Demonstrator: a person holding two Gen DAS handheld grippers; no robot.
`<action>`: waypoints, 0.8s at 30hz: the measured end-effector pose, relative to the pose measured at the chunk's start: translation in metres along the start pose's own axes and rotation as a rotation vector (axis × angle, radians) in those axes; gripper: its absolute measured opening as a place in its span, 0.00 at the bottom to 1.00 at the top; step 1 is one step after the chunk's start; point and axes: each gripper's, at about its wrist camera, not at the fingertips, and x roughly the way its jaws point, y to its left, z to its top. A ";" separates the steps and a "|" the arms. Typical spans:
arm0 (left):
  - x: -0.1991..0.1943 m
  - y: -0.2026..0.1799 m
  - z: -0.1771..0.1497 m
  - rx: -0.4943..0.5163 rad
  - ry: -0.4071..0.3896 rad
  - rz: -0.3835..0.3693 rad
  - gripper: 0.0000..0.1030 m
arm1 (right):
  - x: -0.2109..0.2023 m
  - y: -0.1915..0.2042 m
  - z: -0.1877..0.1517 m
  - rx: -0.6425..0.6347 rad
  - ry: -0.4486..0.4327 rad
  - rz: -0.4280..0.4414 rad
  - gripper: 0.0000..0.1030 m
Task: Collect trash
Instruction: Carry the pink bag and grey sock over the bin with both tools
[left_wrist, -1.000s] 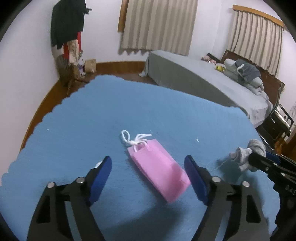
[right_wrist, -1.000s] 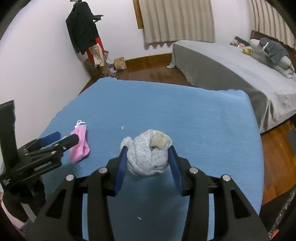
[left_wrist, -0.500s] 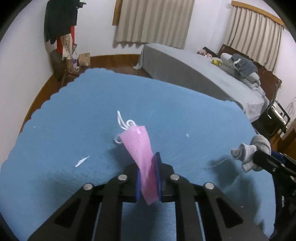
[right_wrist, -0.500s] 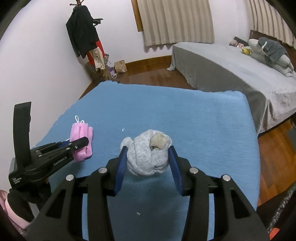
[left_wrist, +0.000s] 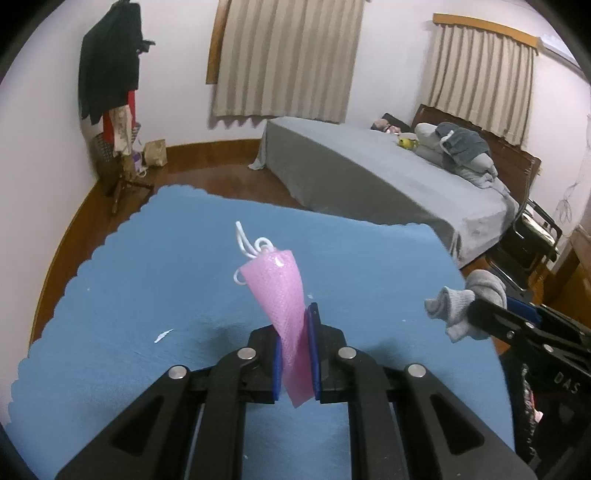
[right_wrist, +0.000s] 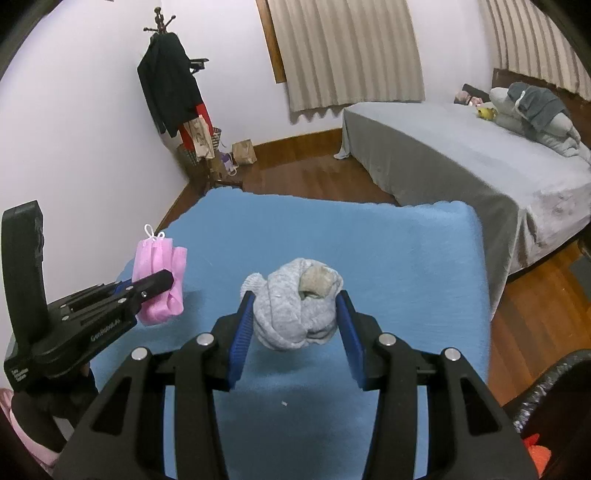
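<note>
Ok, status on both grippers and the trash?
Left gripper shut on pink mesh pouch, lifted clear. Right gripper shut on balled grey sock. Blue mat: scraps only.

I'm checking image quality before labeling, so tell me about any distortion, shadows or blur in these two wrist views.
Left wrist view: strong fisheye bending, dark vignette corners; the pink mesh pouch is sharp, with a soft shadow on the blue cloth below it. Right wrist view: same curved walls and curtains; the grey sock ball is crisp, with a faint shadow beneath; dim, even indoor light, no glare.
</note>
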 end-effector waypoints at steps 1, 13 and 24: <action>-0.005 -0.004 0.000 0.005 -0.005 -0.004 0.12 | -0.004 0.000 0.000 -0.002 -0.004 -0.001 0.42; -0.047 -0.045 0.001 0.045 -0.039 -0.037 0.12 | -0.074 -0.017 -0.001 0.009 -0.075 -0.044 0.42; -0.084 -0.084 -0.001 0.060 -0.068 -0.089 0.12 | -0.130 -0.031 -0.009 0.009 -0.128 -0.075 0.42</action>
